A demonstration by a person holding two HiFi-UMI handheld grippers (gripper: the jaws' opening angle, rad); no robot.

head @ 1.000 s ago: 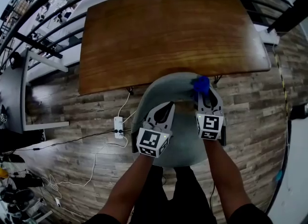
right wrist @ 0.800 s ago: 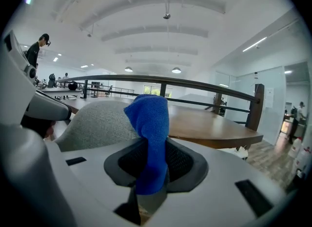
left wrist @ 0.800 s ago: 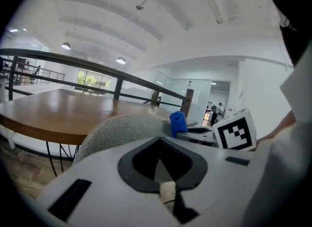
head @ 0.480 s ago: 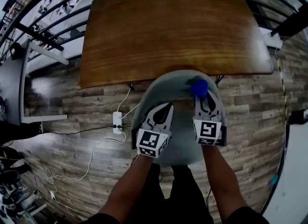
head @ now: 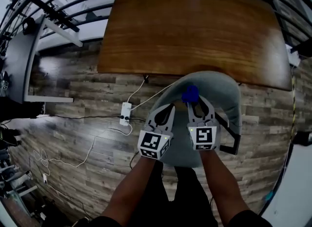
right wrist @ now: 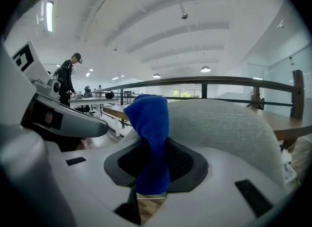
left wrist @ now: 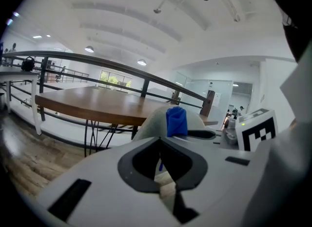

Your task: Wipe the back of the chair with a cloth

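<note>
So the biggest thing here is the wood-plank floor (head: 73,104), and at the far side stands a brown wooden table (head: 195,26) with a black railing (head: 63,1) beyond it. Pushed up to the near edge of the table, a bit right of centre, is a grey chair (head: 226,99). Its curved back is on the far side, next to the table.

Both grippers are over the chair's seat, side by side and pointing away towards the table. The left gripper (head: 168,108) has its jaws closed together with nothing in them, and its own view shows just the tips meeting in front of the chair back. It hangs just left of the other one and isn't touching the chair as far as I can see.

The right gripper (head: 197,103) is clamped on a blue cloth (head: 190,94). In its own view the cloth (right wrist: 151,138) is pinched between the jaws and bunches up in a lump above the tips. The grey chair back (right wrist: 229,128) is right behind it, to the right. The left gripper view shows the same lump (left wrist: 176,121) sitting right at the top edge of the back (left wrist: 151,123). I can't honestly tell if it's actually pressing on the fabric or is only just beside it.

On the floor left of the chair there's a white power strip (head: 126,113) with white cables trailing off it.
</note>
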